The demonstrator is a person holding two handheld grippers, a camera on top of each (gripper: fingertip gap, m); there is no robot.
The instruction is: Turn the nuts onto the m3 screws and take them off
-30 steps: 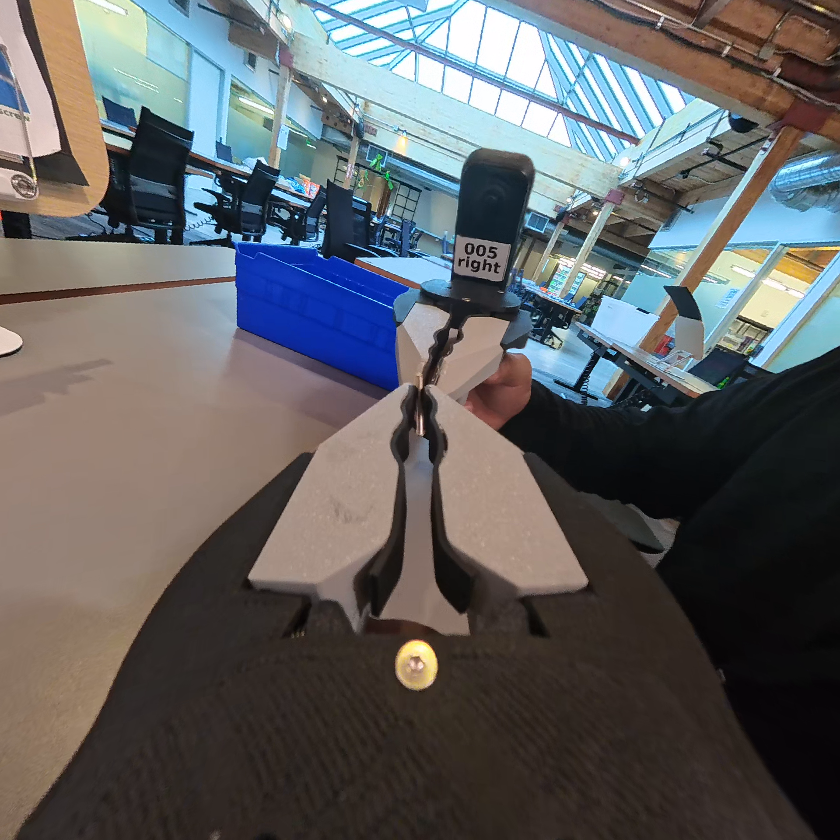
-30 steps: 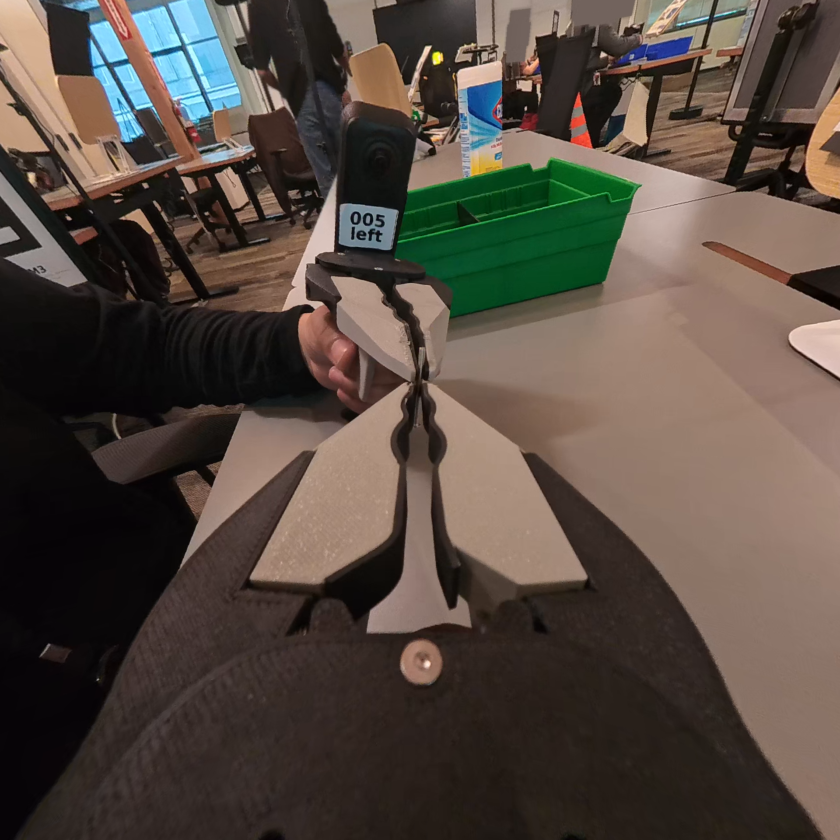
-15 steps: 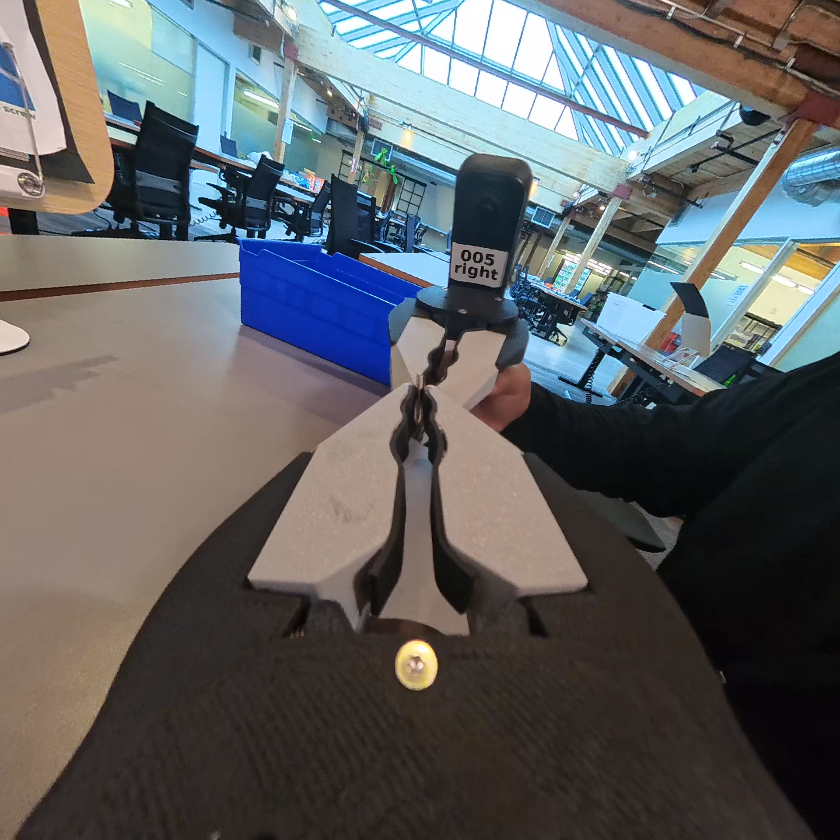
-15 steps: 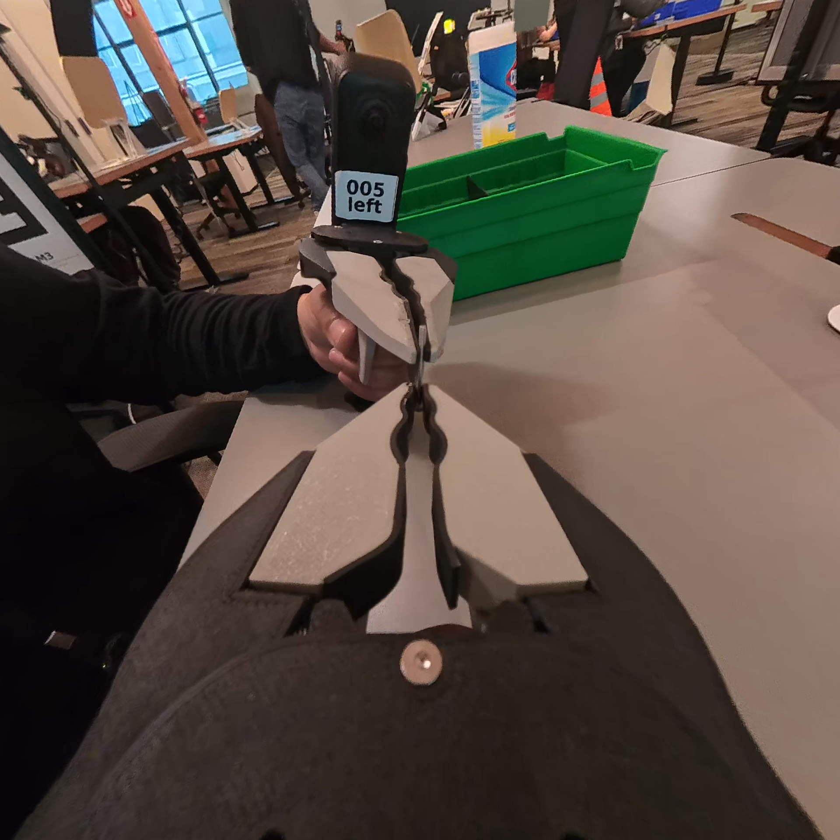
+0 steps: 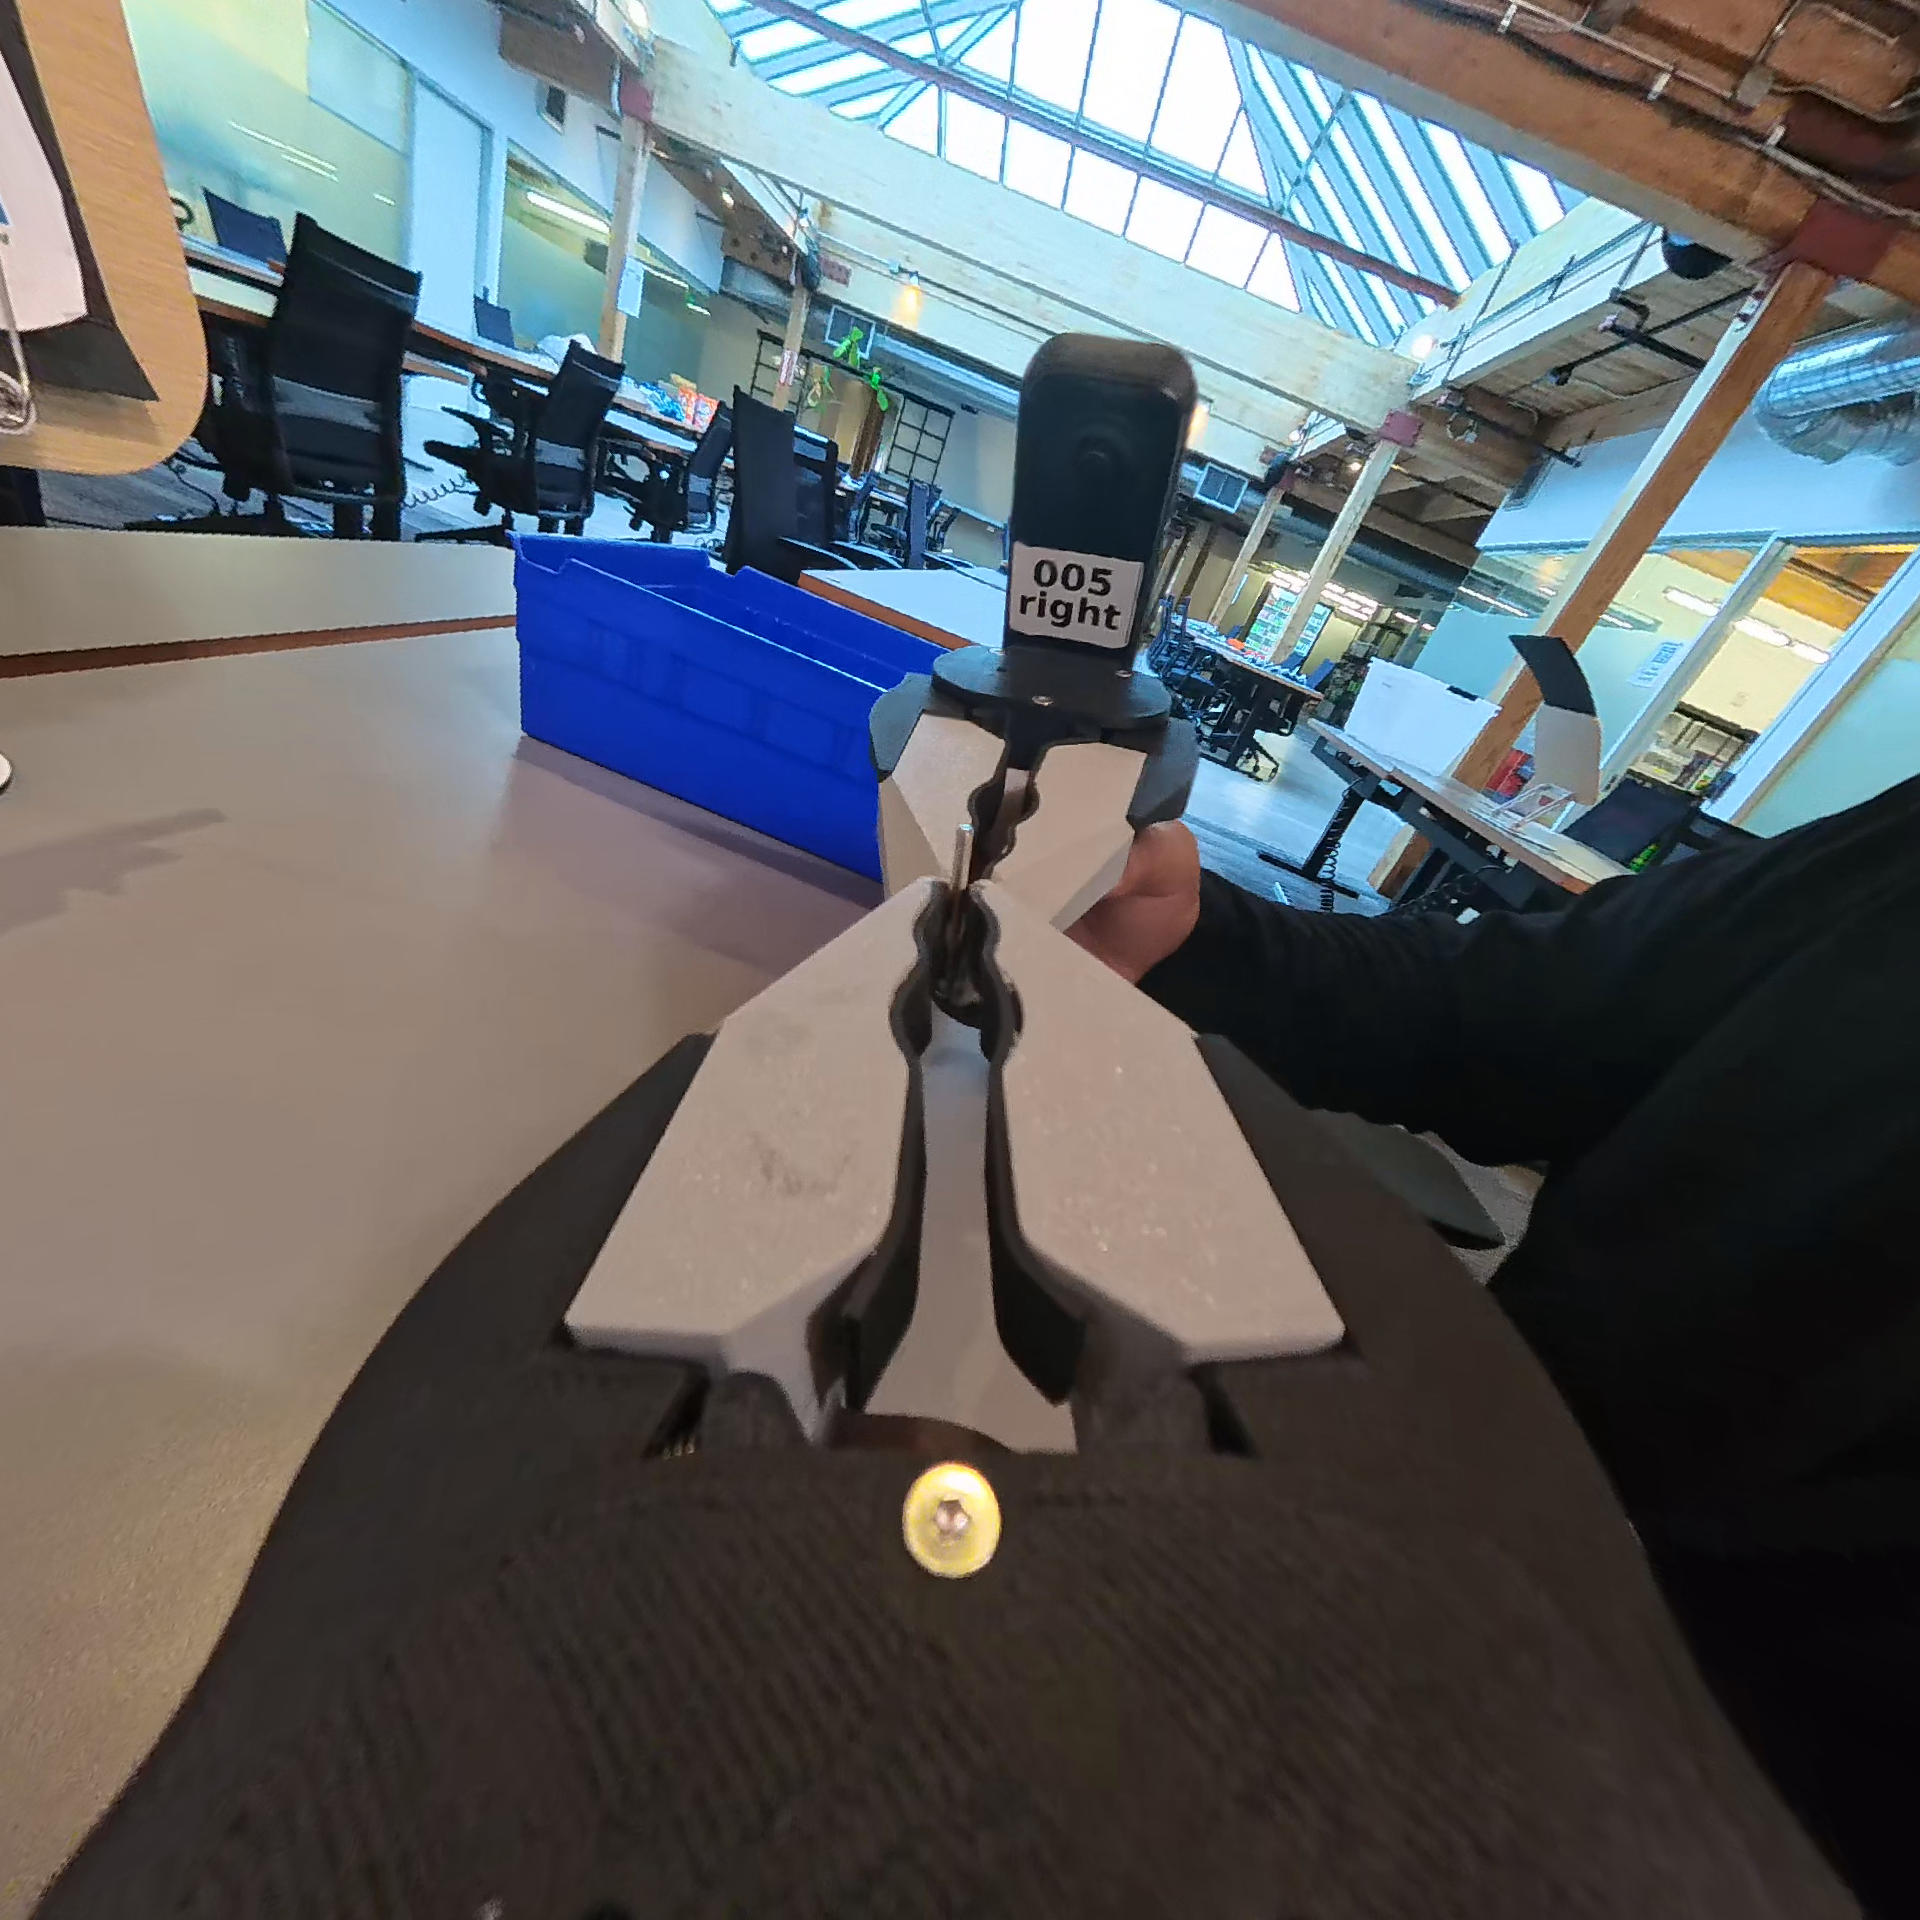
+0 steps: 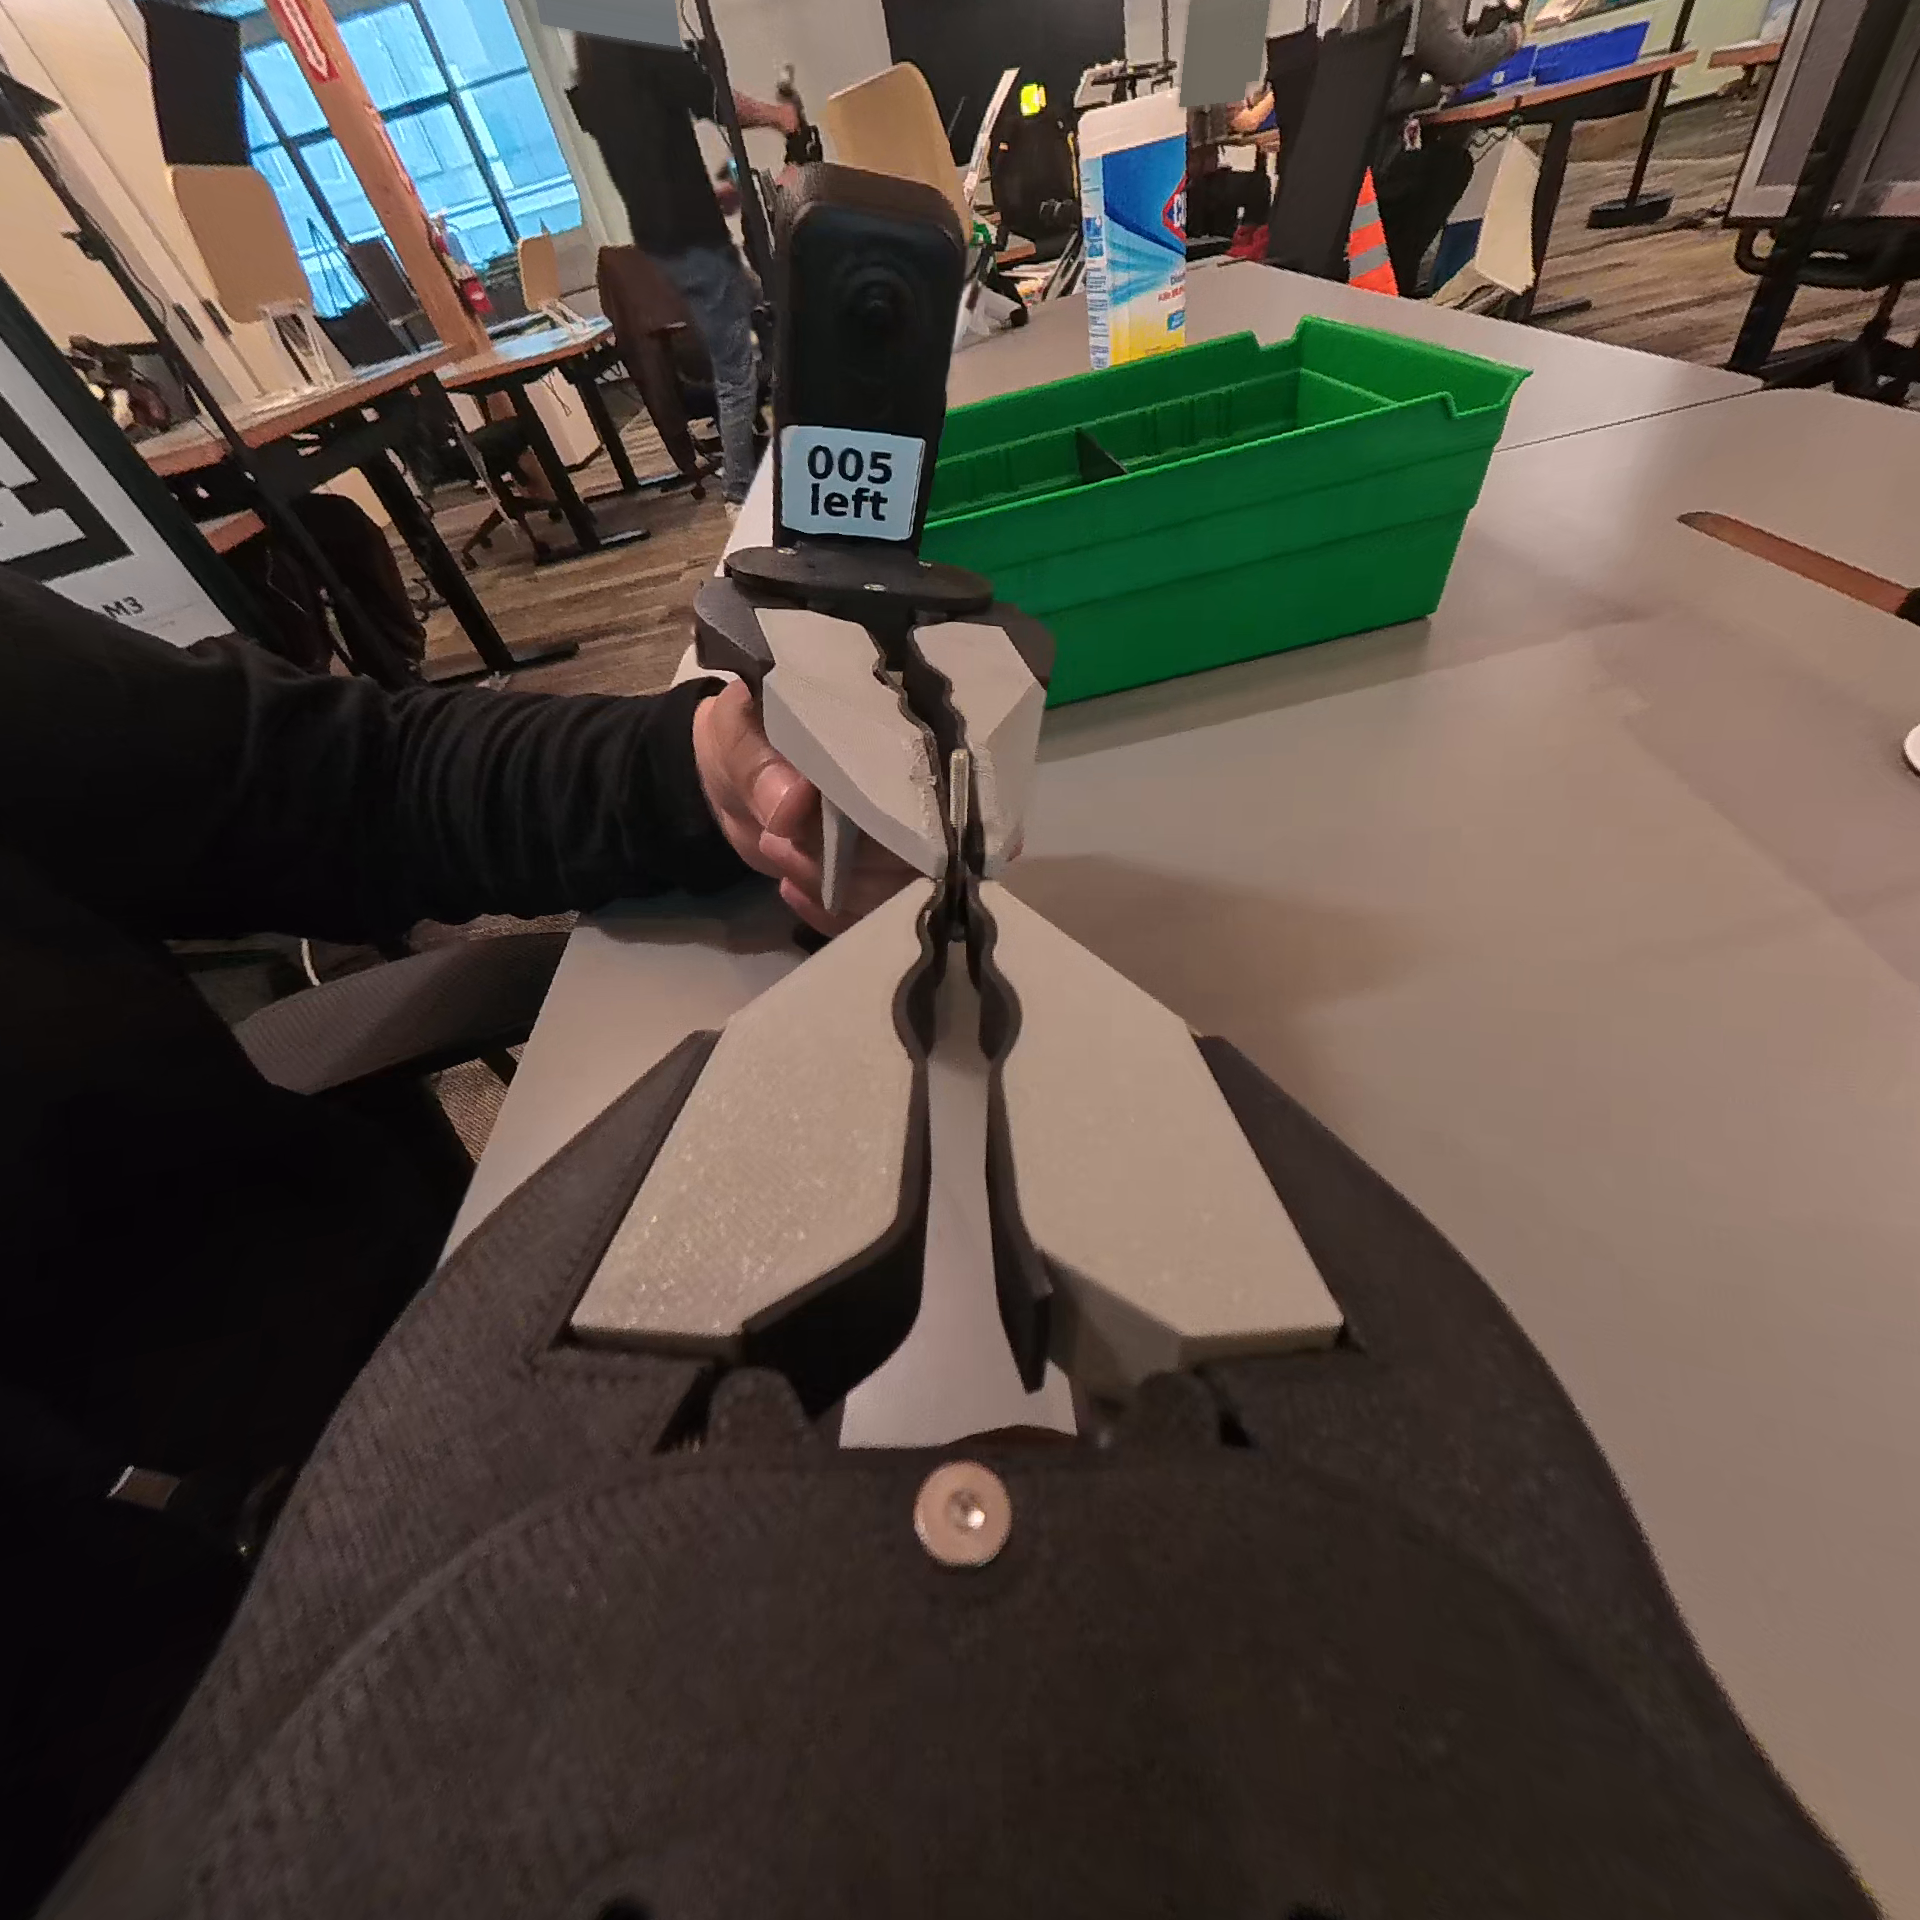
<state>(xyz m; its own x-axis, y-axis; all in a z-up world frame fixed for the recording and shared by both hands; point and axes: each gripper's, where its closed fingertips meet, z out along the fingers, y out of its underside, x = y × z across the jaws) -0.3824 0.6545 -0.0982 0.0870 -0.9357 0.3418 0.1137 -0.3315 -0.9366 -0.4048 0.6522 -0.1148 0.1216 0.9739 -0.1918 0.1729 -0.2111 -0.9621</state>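
To thread cleanly, keep the right gripper [image 6: 951, 899], tips pressed together on something too small to make out, presumably the nut, square to the slim silver threaded m3 screw [image 6: 957, 787], which stands upright just beyond its tips, clamped in the facing left gripper [image 5: 954, 902].

Blue bin [image 5: 707, 696] on grey table [image 5: 260, 935]; green divided bin [image 6: 1226, 520] opposite, wipes canister [image 6: 1132, 229] just behind it.
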